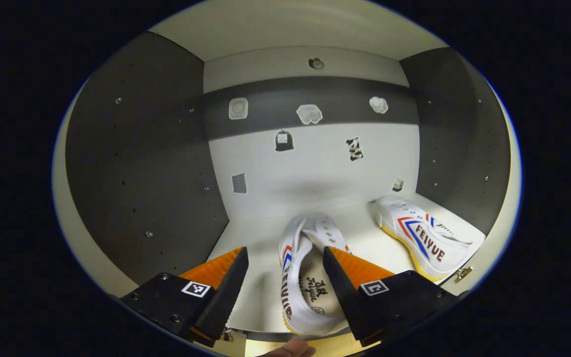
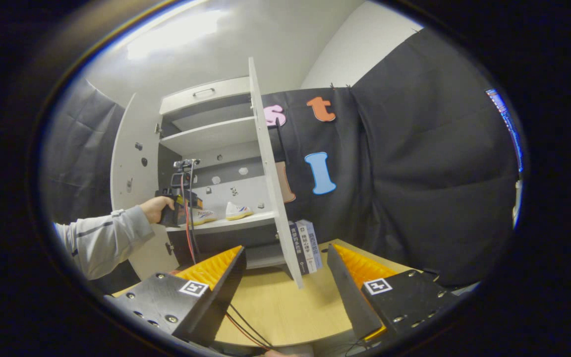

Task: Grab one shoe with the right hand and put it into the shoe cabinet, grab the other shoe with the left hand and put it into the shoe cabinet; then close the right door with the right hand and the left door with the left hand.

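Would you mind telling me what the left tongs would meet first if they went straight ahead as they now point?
Most likely the shoe lying between the open left tongs on the cabinet shelf. Beyond it the line runs to the cabinet's back panel, though depth is hard to judge here.

Near shoe [image 1: 305, 277]: white canvas, red and blue stripes on the side, yellowish sole edge, dark print on a pale insole. Far shoe [image 1: 427, 238]: same white, red-blue stripes, dark red lettering, yellow sole. Shoe cabinet [image 1: 137, 183]: dark grey side walls, white shelf and back with a grey band (small white and black stickers on it). Doors [image 2: 270, 178] white. Table [image 2: 285, 302] light wood. Sleeve [image 2: 104, 238] pale grey, dark seam line. Books [image 2: 306, 246]: dark and blue-white spines.
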